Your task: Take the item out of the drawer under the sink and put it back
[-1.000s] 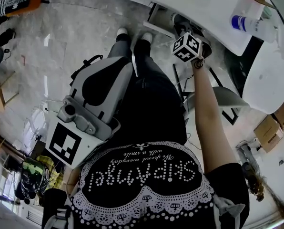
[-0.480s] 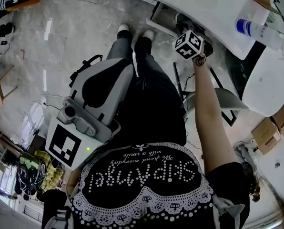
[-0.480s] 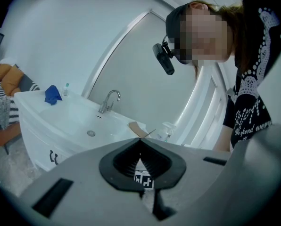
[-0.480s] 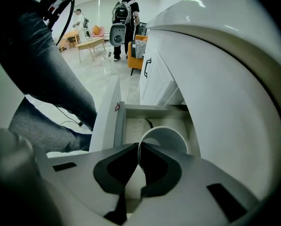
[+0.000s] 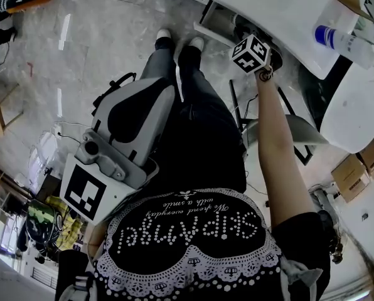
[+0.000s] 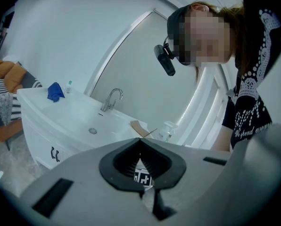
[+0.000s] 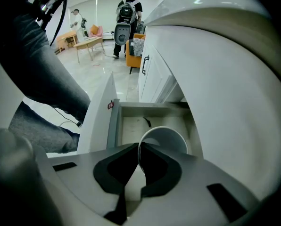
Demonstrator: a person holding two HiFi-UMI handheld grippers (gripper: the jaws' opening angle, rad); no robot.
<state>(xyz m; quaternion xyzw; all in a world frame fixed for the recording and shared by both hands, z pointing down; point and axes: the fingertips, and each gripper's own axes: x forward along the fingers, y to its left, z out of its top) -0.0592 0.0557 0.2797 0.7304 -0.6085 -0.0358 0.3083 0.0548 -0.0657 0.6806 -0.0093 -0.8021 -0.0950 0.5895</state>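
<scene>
In the right gripper view a white cup (image 7: 167, 136) hangs over the open drawer (image 7: 129, 122) under the sink, and my right gripper (image 7: 139, 149) is shut on its rim, one pad inside and one outside. The drawer's white front (image 7: 99, 117) stands pulled out to the left. The head view shows only that gripper's marker cube (image 5: 252, 53) low beneath the white countertop (image 5: 287, 5); its jaws and the cup are hidden. My left gripper (image 5: 167, 91) is held in front of the person's legs, shut with nothing in it. Its closed tips (image 6: 140, 140) point at the sink basin (image 6: 84, 121).
On the counter are a faucet (image 6: 111, 99), a blue cloth (image 6: 54, 92), a spray bottle (image 6: 166, 131) and a cardboard piece (image 6: 138, 126). Cabinet doors with dark handles (image 6: 53, 153) sit below. A white rounded fixture (image 5: 356, 111) and cardboard boxes (image 5: 356, 171) stand at the right. People stand far off (image 7: 126, 20).
Both grippers stay where they were. Only the head view has shifted slightly.
</scene>
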